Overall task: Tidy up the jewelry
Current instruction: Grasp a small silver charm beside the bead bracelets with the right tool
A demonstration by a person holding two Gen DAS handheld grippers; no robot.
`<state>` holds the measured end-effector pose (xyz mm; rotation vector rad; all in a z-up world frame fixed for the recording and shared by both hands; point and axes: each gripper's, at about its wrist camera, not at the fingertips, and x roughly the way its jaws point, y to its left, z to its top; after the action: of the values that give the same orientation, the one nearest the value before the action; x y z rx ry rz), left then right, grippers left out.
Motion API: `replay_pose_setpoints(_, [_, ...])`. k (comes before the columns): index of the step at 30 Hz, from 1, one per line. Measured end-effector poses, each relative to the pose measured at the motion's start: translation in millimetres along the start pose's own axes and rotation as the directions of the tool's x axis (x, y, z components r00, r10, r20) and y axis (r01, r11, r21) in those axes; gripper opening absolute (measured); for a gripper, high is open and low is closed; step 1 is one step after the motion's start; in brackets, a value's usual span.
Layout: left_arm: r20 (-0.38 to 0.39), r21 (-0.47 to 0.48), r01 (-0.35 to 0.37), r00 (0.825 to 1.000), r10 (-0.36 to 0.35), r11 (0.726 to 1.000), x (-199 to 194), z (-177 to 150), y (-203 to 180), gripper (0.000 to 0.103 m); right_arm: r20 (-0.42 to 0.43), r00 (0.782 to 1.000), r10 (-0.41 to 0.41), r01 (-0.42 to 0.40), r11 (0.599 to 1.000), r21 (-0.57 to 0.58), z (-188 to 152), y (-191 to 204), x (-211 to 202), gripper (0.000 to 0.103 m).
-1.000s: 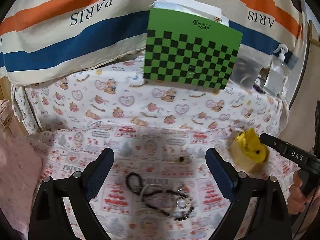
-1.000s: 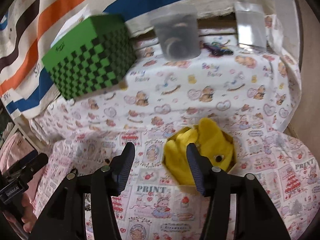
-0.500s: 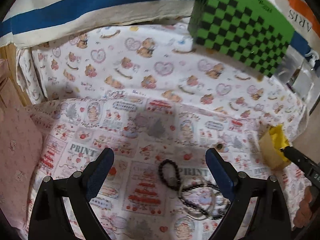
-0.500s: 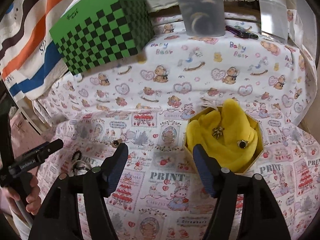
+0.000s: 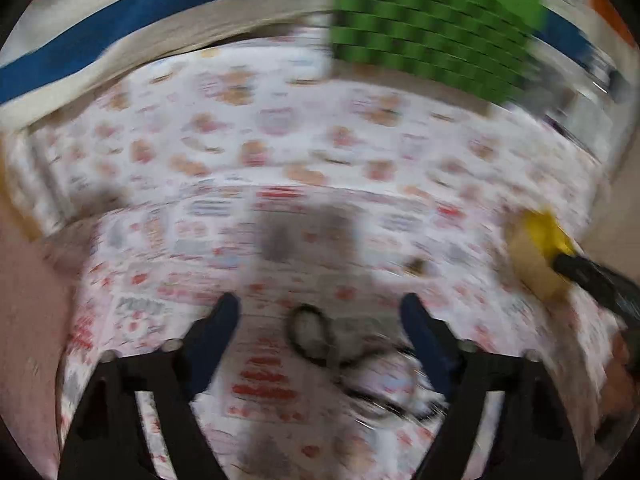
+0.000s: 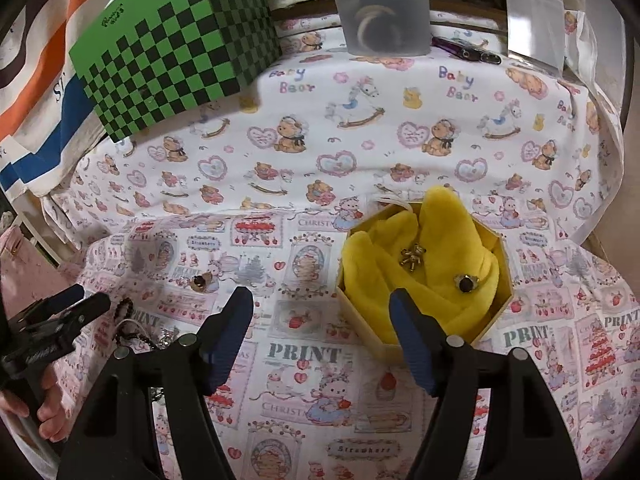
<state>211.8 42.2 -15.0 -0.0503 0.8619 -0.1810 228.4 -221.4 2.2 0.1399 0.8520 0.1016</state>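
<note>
My left gripper (image 5: 320, 320) is closing its still-parted jaws over the blurred black bead bracelet (image 5: 310, 334) at lower centre, pads clear of it, while my right gripper (image 6: 320, 312) opens on nothing, the yellow-lined jewelry box (image 6: 424, 280) with its dark-stoned ring (image 6: 465, 282) just right.

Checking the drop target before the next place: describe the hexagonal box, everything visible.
The hexagonal box is a low, open-topped tray with pale tan walls that look like cardboard; no lid is visible. It sits flat on the printed cloth, right of centre in the right wrist view. A crumpled yellow cloth fills it and rises above the rim. On that cloth lie a dark-stoned ring and a small gold piece. Neither gripper touches the box.
</note>
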Motion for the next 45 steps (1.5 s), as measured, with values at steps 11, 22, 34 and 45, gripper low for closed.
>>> replay_pose_setpoints(11, [-0.168,0.148,0.053,0.985,-0.027,0.988,16.3,-16.8,-41.3,0.07,-0.005,1.0,-0.007,0.007,1.0,0.003,-0.7,0.8,-2.2,0.071])
replay_pose_setpoints(22, [-0.076,-0.017,0.067,0.995,-0.068,0.998,3.2,-6.1,-10.6,0.069,-0.031,0.999,0.025,-0.026,0.999,-0.034,-1.1,9.9,2.9,0.071])
replay_pose_setpoints(34, [0.067,-0.19,-0.015,0.997,0.028,0.982,-23.1,8.2,35.6,0.069,-0.149,0.935,0.322,-0.341,0.932,-0.126,-33.9,88.4,31.7,0.026])
replay_pose_setpoints(45, [0.082,-0.186,-0.024,0.996,0.04,0.982,-26.3,5.8,31.1,0.069,-0.173,0.923,0.344,-0.359,0.931,-0.068,-37.3,102.3,57.6,0.016])
